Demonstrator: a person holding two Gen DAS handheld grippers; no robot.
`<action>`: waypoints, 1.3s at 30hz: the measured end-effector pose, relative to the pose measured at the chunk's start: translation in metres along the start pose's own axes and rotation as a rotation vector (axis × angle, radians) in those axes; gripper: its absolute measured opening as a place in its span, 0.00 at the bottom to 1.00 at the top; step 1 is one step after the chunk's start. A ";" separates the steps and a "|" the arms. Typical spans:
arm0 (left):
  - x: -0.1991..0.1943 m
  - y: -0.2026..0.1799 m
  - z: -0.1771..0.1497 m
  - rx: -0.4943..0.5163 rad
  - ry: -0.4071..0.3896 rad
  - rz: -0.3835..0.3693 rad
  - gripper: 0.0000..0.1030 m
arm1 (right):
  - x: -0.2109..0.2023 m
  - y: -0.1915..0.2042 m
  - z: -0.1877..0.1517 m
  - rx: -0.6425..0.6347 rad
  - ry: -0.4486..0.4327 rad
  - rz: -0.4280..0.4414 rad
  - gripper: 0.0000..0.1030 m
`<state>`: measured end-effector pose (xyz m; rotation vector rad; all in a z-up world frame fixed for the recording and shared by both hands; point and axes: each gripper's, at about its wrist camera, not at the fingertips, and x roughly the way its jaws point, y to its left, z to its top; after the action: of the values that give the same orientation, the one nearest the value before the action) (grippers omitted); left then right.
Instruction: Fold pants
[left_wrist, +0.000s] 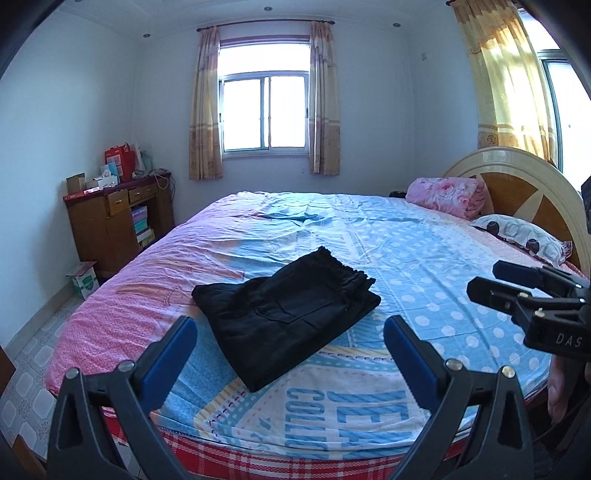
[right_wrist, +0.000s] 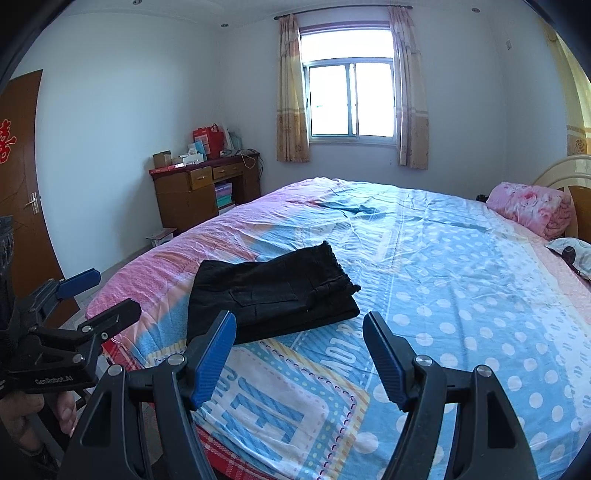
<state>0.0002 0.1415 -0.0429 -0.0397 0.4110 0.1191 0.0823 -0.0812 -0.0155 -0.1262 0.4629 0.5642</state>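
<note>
**Pants lie folded on the bed; both grippers clear of them**

The black pants (left_wrist: 284, 317) lie on the bed (left_wrist: 424, 266) as a compact, roughly rectangular packet, near the foot-side edge of the patterned bedspread. The layers are stacked, the gathered waistband shows along the far edge, and a pocket faces up. The edges look fairly even, with one corner of the stack reaching toward the near edge of the mattress.

The left gripper (left_wrist: 290, 338) hovers just short of the packet with its blue-padded fingers (left_wrist: 171, 350) spread wide and nothing between them. The right gripper (right_wrist: 299, 341) is likewise held above the bedspread just in front of the pants, its fingers (right_wrist: 384, 354) apart and empty. Each gripper also appears at the edge of the other's view, gripped by a hand (right_wrist: 33, 410), and neither touches the cloth.

Judged from how things lie, the folding itself looks finished: no leg trails loose, and no part of the garment is spread flat. What may be left is small, perhaps a smoothing press or squaring up the slightly skewed packet, if anything at all. The pillow (left_wrist: 524, 236) and the rolled pink blanket (left_wrist: 447, 195) at the headboard sit well apart from the work.
</note>
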 end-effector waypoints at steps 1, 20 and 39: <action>0.000 0.000 0.000 0.000 0.002 0.001 1.00 | 0.000 0.000 0.000 0.002 -0.001 0.002 0.71; 0.001 -0.003 0.000 0.026 0.028 0.025 1.00 | 0.000 0.008 -0.006 -0.009 0.006 0.013 0.71; 0.000 0.009 0.002 -0.016 0.025 0.104 1.00 | -0.001 0.009 -0.005 -0.016 -0.006 0.013 0.71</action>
<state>-0.0003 0.1508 -0.0407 -0.0352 0.4375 0.2247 0.0749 -0.0756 -0.0192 -0.1365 0.4539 0.5805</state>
